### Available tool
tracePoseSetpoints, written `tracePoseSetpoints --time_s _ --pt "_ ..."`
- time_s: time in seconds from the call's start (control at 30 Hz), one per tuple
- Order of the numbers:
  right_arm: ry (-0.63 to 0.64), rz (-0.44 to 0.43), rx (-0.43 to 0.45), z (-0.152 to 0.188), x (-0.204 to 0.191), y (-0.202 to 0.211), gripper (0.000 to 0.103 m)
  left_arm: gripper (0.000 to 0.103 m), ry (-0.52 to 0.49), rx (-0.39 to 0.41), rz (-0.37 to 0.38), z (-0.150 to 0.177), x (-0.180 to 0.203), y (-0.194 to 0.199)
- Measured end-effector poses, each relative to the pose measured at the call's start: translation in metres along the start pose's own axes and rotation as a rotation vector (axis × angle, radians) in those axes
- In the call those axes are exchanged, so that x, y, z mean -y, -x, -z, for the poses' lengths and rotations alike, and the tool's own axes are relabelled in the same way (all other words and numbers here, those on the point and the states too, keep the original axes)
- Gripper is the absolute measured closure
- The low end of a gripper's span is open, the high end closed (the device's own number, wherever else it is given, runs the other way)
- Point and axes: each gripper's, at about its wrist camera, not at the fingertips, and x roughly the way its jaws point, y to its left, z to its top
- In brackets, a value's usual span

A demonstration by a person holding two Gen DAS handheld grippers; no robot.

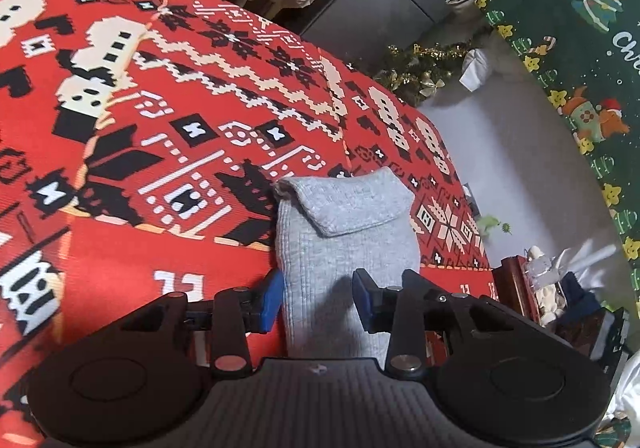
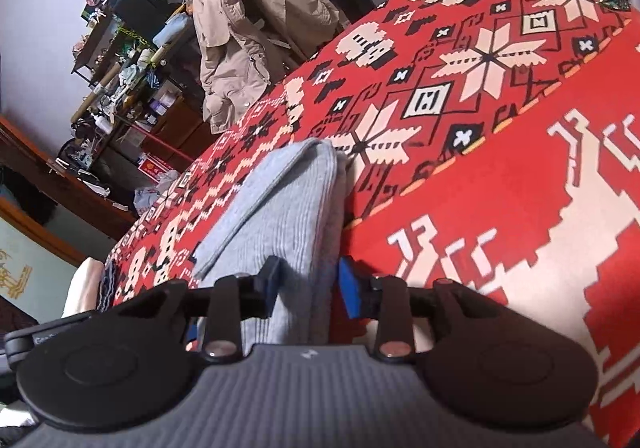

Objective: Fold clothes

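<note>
Where a beige coat hangs, red patterned blanket, cluttered shelves.

garment: grey ribbed | blanket: red, cream-black geometric pattern | coat: beige

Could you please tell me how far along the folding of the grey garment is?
Done: the grey knit garment lies folded narrow on the red patterned cloth. In hand: nothing gripped; left gripper and right gripper straddle it, apparently open. Left: perhaps one final fold.
</note>
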Motion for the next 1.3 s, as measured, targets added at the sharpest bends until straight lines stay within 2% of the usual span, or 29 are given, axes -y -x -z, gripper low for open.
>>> tracePoseSetpoints --time_s 0.23,0.4,0.53,0.67,0.83,1.03,1.17,1.3 --pt "-0.004 -0.001 0.003 0.0 -0.001 -0.006 0.068 0.067 0.081 -0.014 0.028 0.0 -0.011 -0.008" --pt "0.095 0.023 0.011 0.003 -0.016 -0.007 0.086 0.083 0.074 -0.001 0.02 0.0 -0.003 -0.007" --pt "0.138 0.038 0.043 0.004 -0.029 0.001 0.09 0.085 0.056 0.025 0.036 0.0 0.004 0.001" --pt "0.156 0.01 0.077 0.0 -0.045 0.018 0.09 0.086 0.06 0.074 0.068 -0.004 0.007 0.021" --pt "0.206 -0.04 0.123 -0.007 -0.081 0.044 0.09 0.086 0.08 0.159 0.114 -0.012 0.009 0.063" --pt "0.294 -0.111 0.152 0.001 -0.15 0.07 0.09 0.086 0.091 0.288 0.14 -0.017 -0.004 0.138" --pt "0.355 -0.165 0.148 0.018 -0.207 0.076 0.09 0.086 0.109 0.377 0.125 -0.017 -0.027 0.195" --pt "0.397 -0.238 0.116 0.039 -0.271 0.064 0.09 0.086 0.127 0.456 0.08 -0.023 -0.062 0.254"
